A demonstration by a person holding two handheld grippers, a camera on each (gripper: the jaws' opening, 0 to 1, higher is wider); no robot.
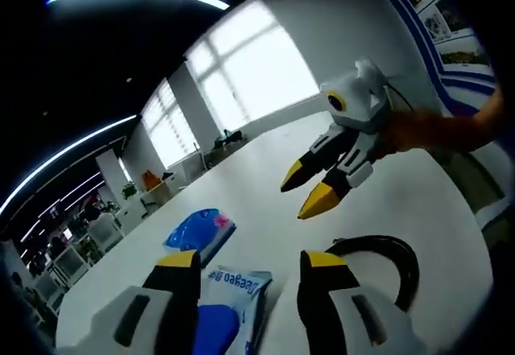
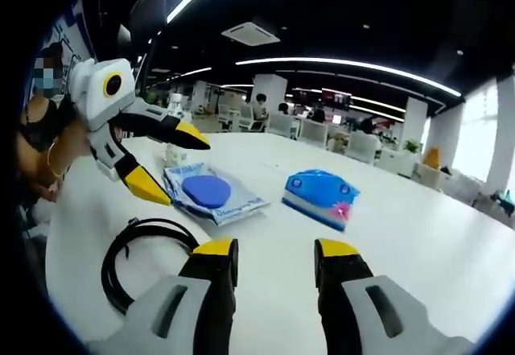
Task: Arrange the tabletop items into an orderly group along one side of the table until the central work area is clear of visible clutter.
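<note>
Bright windows (image 1: 241,81), ceiling light strips (image 2: 354,69), wall posters (image 1: 451,17), distant office chairs (image 2: 310,132).

White table (image 2: 418,234) showing plain, unpatterned. Black cable (image 2: 141,250) lying coiled. Blue packet (image 2: 322,196) carrying pink spot. Pale wipes pack (image 2: 213,196) bearing blue round patch, blue lettering. Left gripper (image 1: 249,270), right gripper (image 2: 276,258) wearing yellow tips over black, grey-white bodies.
</note>
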